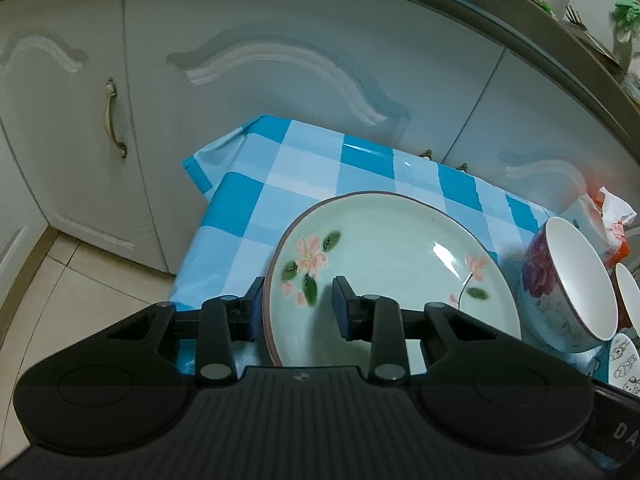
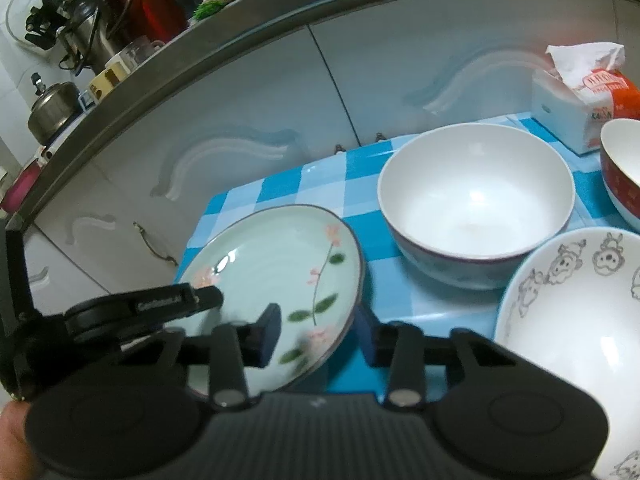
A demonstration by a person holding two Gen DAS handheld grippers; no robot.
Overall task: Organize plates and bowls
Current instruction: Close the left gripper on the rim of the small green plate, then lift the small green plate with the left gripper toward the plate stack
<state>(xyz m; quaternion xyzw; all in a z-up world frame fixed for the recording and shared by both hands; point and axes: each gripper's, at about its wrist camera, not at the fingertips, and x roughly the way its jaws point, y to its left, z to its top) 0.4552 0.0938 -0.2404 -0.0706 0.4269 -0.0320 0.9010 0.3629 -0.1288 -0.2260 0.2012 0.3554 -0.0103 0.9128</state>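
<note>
Glazed pale-green floral ceramic plate on the blue-checked tablecloth sits between half-open jaws of left gripper and right gripper, unclamped; uneven squeezing could tip it.

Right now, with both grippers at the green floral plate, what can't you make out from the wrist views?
- Left wrist: left gripper straddles the green floral plate; pad contact unclear, near rim hidden by gripper body.
- Right wrist: right gripper likewise; blurred there.
- Red bowl: cut off by frame edge.
- Cartoon plate: partly out of frame.
</note>
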